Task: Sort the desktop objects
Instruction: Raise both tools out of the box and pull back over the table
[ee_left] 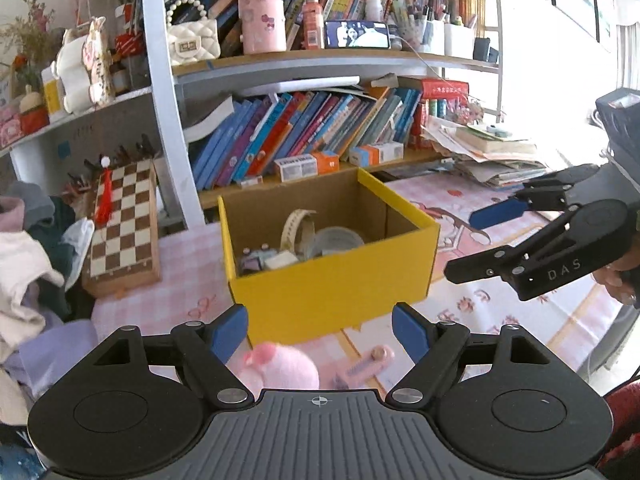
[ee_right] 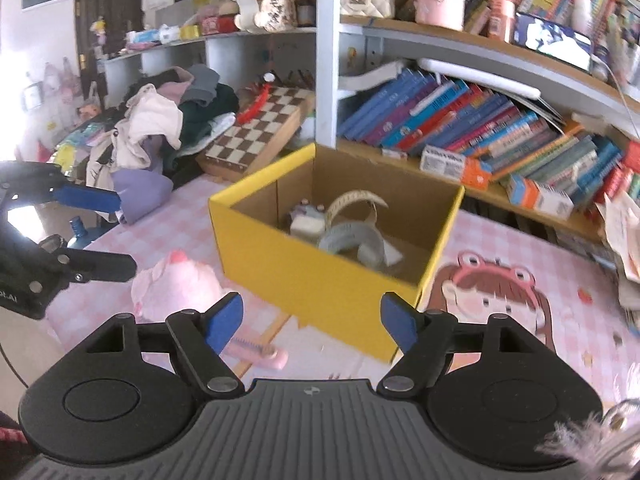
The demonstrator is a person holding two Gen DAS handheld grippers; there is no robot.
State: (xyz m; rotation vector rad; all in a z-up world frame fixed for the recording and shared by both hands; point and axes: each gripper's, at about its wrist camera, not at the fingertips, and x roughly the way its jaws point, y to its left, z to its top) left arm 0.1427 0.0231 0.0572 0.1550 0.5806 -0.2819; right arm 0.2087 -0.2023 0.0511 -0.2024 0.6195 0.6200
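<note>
Currently: both your grippers empty, fingers apart, facing the yellow box (ee_left: 328, 288).
Left gripper (ee_left: 320, 330) hovers over the pink plush (ee_left: 280, 368) and pink comb (ee_right: 256, 354), both on the tabletop (ee_right: 520, 240) at the box's 6 o'clock; right gripper (ee_right: 312, 324) waits clear.

Matt black plastic on the left gripper (ee_left: 320, 332), ribbed grey housing, blue rubbery pads (ee_left: 230, 330), shiny metal rivets. Same finish on the right gripper (ee_right: 312, 320). Yellow box (ee_left: 332, 292) smooth matt outside, raw brown cardboard inside. Fuzzy pink plush toy (ee_right: 178, 288) at 9 o'clock of it. Tablecloth (ee_right: 520, 308) printed, faintly glossy. Chessboard (ee_left: 122, 228) of varnished wood at 10 o'clock. Crumpled soft cloth in the clothes pile (ee_right: 160, 128). Glossy paper book spines (ee_left: 304, 132).
</note>
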